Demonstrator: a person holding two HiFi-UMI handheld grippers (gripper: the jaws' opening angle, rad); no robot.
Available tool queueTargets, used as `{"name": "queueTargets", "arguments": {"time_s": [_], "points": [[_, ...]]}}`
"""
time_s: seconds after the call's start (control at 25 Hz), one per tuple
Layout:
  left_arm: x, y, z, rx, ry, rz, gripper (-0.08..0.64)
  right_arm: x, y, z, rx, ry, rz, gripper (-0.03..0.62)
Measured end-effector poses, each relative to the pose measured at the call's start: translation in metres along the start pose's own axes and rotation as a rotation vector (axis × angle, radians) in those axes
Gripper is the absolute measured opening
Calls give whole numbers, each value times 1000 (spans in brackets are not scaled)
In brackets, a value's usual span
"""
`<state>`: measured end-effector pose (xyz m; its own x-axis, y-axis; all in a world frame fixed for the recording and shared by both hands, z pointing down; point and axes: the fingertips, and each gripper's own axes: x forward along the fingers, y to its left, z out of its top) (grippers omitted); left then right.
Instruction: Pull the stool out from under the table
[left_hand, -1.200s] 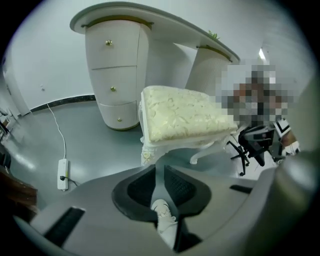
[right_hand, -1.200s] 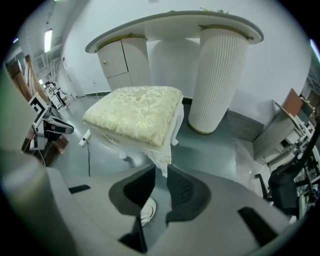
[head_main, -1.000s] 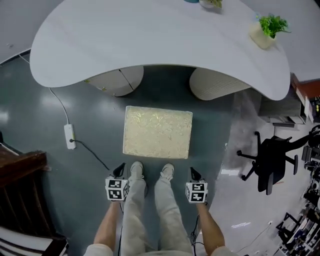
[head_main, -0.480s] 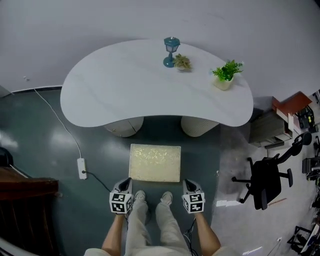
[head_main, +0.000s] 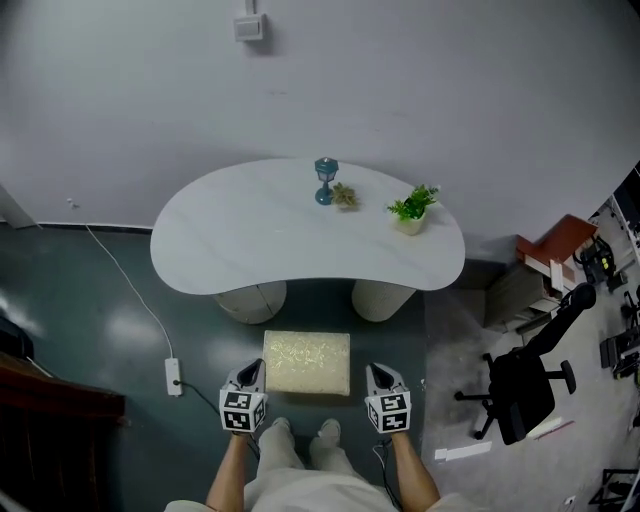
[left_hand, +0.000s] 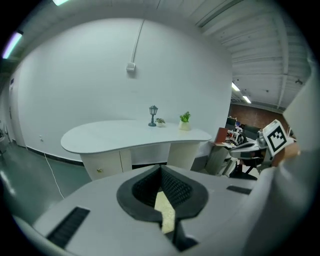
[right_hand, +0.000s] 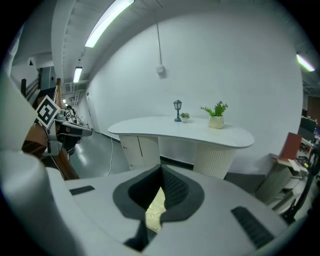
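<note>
Left gripper view shows the left gripper with its jaws pressed together and nothing clamped; a pale strip of the stool shows through the slit below the pads. The right gripper view gives the same reading for the right gripper: jaws together, empty, with a sliver of the stool behind them.

From the head view, the left gripper and right gripper sit low on either side of the stool, each near one of its near corners; whether they touch it cannot be told. The person's shoes stand just behind the stool.

The stool, a pale rectangular block, rests on the dark floor, out from beneath the desk and just in front of its two pedestal legs. On the desk stand a small blue lantern, a tiny plant and a potted green plant. A power strip lies on the floor to the left, and a black office chair stands well apart on the right.
</note>
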<state>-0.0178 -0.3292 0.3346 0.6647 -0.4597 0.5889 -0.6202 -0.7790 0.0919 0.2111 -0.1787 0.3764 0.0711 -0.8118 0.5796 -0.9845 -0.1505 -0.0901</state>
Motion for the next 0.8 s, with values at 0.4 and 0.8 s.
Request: {"name": "queueTargets", "arguments": {"time_s": [0.4, 0.8], "points": [[-54, -25, 55, 24, -85, 28, 11, -60, 5, 68, -52, -113, 3, -5], [-71, -37, 55, 30, -99, 33, 11, -81, 12, 74, -56, -142, -2, -5]]}}
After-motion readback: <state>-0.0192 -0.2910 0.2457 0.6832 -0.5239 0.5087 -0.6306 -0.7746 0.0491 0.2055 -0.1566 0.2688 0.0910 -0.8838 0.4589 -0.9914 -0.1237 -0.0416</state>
